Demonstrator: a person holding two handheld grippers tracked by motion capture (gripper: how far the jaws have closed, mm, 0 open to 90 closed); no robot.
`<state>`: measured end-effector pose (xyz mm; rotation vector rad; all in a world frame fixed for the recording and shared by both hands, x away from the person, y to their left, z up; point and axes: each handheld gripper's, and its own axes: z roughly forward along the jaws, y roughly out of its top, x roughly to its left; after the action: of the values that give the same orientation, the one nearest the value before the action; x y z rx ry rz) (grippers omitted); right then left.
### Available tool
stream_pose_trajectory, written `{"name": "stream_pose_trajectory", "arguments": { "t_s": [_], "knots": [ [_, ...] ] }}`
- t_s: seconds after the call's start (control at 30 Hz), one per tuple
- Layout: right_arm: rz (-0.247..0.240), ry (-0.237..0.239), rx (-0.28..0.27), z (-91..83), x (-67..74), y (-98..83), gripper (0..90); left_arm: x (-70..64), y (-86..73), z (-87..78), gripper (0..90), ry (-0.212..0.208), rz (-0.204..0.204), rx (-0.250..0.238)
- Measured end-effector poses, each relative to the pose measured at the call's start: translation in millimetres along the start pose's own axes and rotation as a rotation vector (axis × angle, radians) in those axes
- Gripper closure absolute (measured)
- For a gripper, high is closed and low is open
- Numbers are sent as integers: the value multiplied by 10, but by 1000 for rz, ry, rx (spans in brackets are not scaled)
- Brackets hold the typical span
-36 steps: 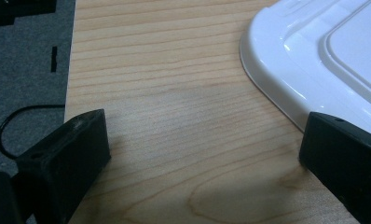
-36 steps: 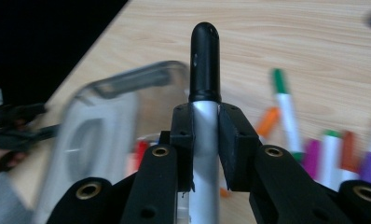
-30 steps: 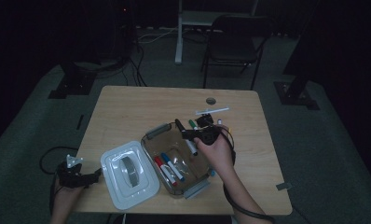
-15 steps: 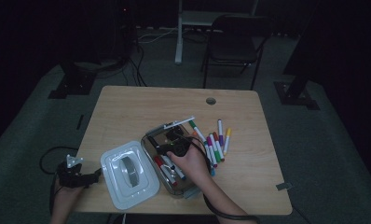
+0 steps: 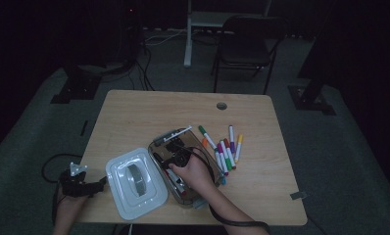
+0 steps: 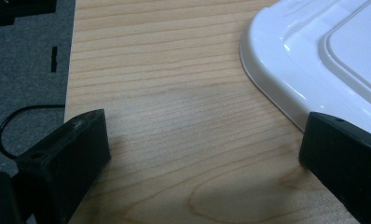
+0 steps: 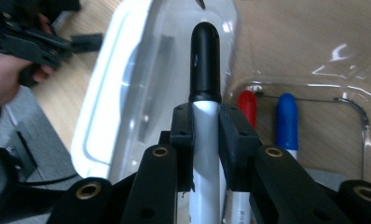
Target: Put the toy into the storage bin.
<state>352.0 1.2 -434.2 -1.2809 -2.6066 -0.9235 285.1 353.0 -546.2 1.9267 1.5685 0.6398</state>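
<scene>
While the right gripper [image 7: 206, 135] hung over the clear box [image 5: 159, 147], its jaws were clamped on a black-capped marker [image 7: 205, 70], cap pointing away from the hand. Below it in the box lay a red marker [image 7: 247, 106] and a blue marker [image 7: 286, 112], side by side. In the high view the right gripper [image 5: 176, 160] sat over the box's middle, with the white lid [image 5: 134, 183] just beside the box on the table [image 5: 134, 110] and loose markers [image 5: 227, 149] lying near its other side. The left gripper [image 6: 202, 154] rested at the table's edge, jaws spread wide with nothing between them, one jaw beside the lid [image 6: 314, 60].
</scene>
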Motion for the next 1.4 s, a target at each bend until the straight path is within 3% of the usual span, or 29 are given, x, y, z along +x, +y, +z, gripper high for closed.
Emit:
{"name": "stream_pose_trajectory", "arguments": {
  "t_s": [0.4,0.6,0.73,0.83,1.0,1.2,1.23,1.33,1.4],
  "knots": [
    [10,-44,111,258,-86,57,770,0,0,-1,22,0,0,1],
    [-20,-86,157,332,-57,52,769,-1,0,-1,22,-1,-1,1],
    [-35,-88,215,392,-49,26,759,-1,0,-1,22,0,-1,2],
    [-42,-62,234,407,-48,14,758,-1,0,-1,21,-1,-1,1],
    [-55,-42,166,268,-50,13,741,-2,0,0,22,0,-2,0],
    [-59,-39,57,-113,-131,-38,685,2,0,0,22,1,3,0],
    [-59,-39,57,-113,-131,-38,685,2,0,0,22,1,3,0],
    [-47,-44,-41,-449,-276,-116,650,0,0,0,22,0,0,0],
    [-52,-74,-77,-603,-371,-166,619,0,0,0,21,0,0,0]
  ]
}}
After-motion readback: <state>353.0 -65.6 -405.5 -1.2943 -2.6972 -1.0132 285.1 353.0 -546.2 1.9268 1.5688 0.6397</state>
